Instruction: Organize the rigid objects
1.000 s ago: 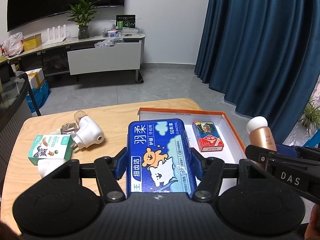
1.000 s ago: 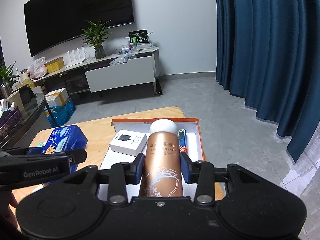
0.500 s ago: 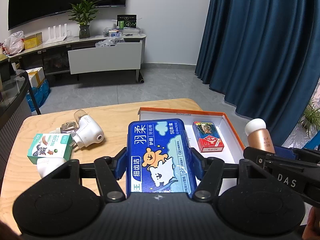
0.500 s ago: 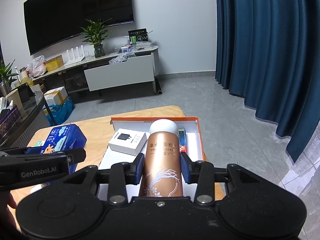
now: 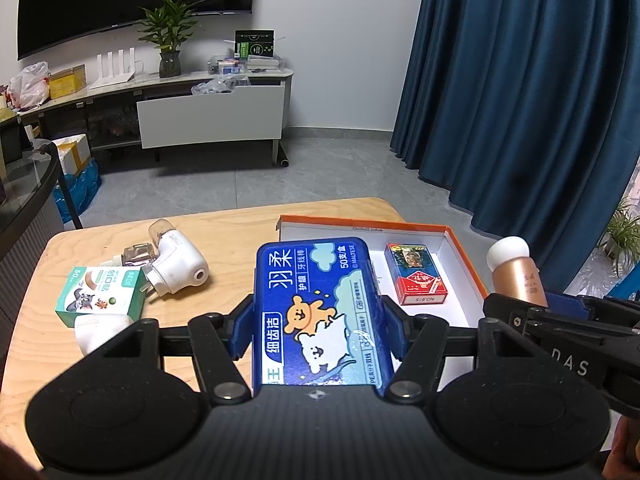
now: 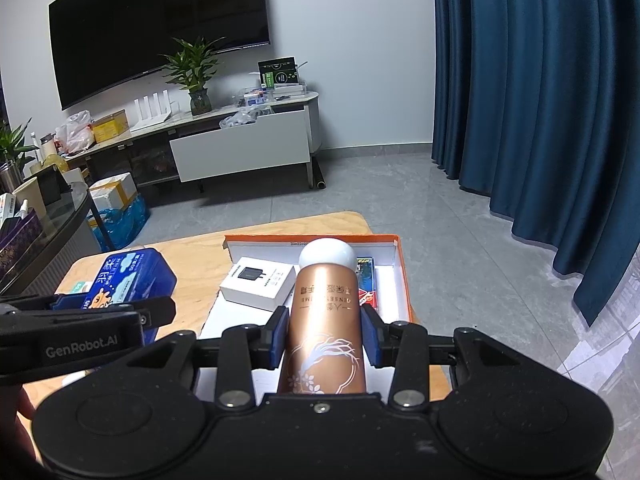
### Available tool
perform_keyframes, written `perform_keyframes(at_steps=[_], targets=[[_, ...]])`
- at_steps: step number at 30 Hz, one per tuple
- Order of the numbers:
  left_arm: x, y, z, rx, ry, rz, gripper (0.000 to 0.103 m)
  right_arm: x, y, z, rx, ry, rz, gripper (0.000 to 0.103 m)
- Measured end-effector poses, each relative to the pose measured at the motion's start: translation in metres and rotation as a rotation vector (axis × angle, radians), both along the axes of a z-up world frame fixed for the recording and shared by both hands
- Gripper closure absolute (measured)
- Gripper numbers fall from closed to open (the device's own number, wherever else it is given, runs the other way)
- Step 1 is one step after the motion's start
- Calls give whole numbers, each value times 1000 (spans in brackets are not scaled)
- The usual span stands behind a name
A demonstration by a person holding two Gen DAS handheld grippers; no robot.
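A: Left wrist view first. What's in the box (image 5: 460,242)?

B: It's an orange-rimmed tray with a white floor, lying on the wooden table (image 5: 232,232). A red card pack (image 5: 416,274) lies flat in it, toward the right wall. From the right wrist, a white carton (image 6: 258,282) with a black charger pictured on it sits at the left side of the same box, and the card pack shows as a strip beside the bottle.

A: Anything loose on the table?

B: Yes, left of the box: a white plug-in device (image 5: 176,264) on its side, and a green-and-white carton (image 5: 100,296) just beside it. A white rounded thing at the near left edge is too hidden to identify.

A: And the left gripper (image 5: 318,320)?

B: Its blue pads are pressed on both long sides of a blue floss case (image 5: 316,312), held above the table and the box's left part, jaws about halfway apart.

A: The right gripper (image 6: 324,338)?

B: Clamped on a copper bottle (image 6: 326,320) with a white cap, pads tight on its sides. The bottle points forward over the box's open interior, raised off the floor of it.
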State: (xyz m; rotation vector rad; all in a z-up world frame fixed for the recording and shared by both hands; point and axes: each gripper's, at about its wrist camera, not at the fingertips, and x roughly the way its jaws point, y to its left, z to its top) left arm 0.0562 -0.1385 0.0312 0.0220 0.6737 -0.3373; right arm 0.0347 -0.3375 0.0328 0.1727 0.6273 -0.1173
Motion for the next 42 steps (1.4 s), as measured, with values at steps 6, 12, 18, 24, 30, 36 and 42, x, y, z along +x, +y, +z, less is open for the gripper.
perform_keyframes(at_steps=[6, 12, 18, 24, 30, 36, 42], targets=[[-1, -1, 0, 1, -1, 4, 39, 0, 0, 0, 1, 1, 0, 56], [-1, -1, 0, -1, 0, 4, 39, 1, 0, 0, -2, 2, 1, 56], [-1, 1, -2, 1, 7, 12, 39, 2, 0, 0, 2, 8, 1, 56], [0, 0, -1, 1, 11, 12, 39, 2, 0, 0, 0, 8, 1, 56], [0, 1, -3, 1, 14, 12, 39, 2, 0, -1, 0, 10, 1, 56], [1, 1, -3, 1, 15, 12, 39, 2, 0, -1, 0, 11, 1, 56], [1, 1, -3, 0, 16, 14, 39, 3, 0, -3, 1, 12, 1, 56]])
